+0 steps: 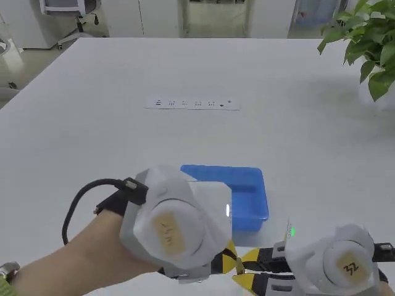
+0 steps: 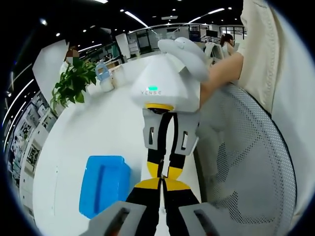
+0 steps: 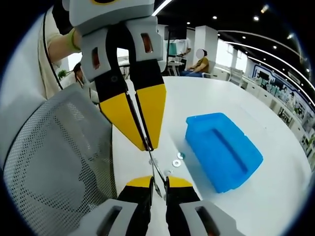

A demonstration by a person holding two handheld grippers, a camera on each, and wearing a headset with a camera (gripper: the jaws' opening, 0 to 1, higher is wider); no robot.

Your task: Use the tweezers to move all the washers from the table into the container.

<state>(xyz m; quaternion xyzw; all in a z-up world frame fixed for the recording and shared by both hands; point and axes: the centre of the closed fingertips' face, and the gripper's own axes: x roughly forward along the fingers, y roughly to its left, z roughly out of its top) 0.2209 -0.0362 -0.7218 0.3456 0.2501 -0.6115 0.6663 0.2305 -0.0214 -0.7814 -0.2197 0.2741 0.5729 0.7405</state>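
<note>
The left gripper (image 3: 147, 144) and right gripper (image 3: 158, 183) face tip to tip, both clenched on the tweezers (image 3: 154, 166). Washers (image 3: 176, 162) lie just beside the blue container (image 3: 224, 150) on the white table (image 1: 185, 68). A mesh chair (image 3: 54, 162) stands close and a plant (image 1: 364, 37) sits at the table's edge.

L gripper (image 3: 147, 142) faces R gripper (image 3: 158, 189) (both pinched).

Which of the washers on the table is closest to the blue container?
The washer at the edge of the cluster, just off the near wall of the blue container. The next washer sits beside it; the rest lie nearer the tweezers.
</note>
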